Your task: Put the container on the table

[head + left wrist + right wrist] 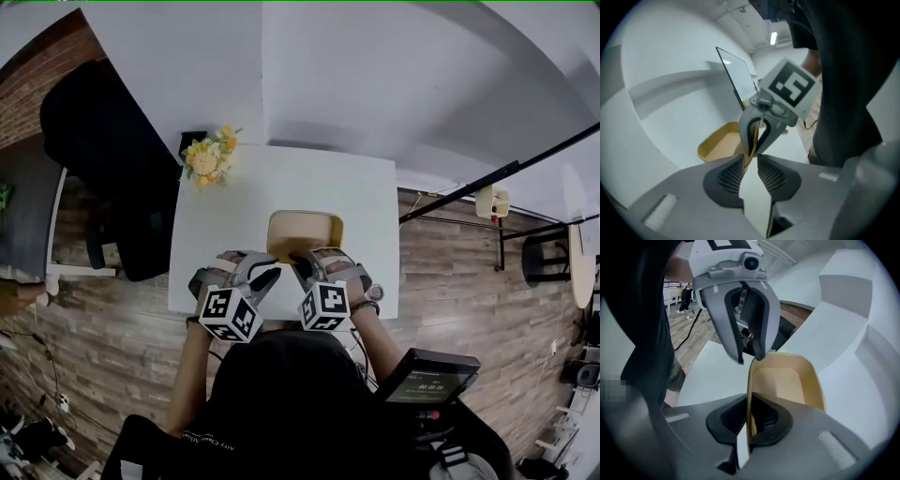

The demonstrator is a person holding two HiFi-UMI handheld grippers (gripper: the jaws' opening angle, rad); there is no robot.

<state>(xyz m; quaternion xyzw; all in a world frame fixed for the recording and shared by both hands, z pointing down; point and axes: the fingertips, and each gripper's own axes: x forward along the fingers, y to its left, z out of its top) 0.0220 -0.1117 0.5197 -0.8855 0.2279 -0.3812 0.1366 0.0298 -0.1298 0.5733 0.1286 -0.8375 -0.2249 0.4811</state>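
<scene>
The head view places the tan container (305,232) on the white table (319,178), at the middle of its near edge. Only the right gripper view shows the right gripper (750,404) pinched tight on the container's near wall. The left gripper view shows the left gripper (751,161) parted, with the rim unpinched in the gap between its pads.

Wood-plank floor (450,281), white wall (375,75).
White counter (234,262) against wall; black chair (112,159), brick wall (47,84) at left; flowers (210,157) on counter corner.
</scene>
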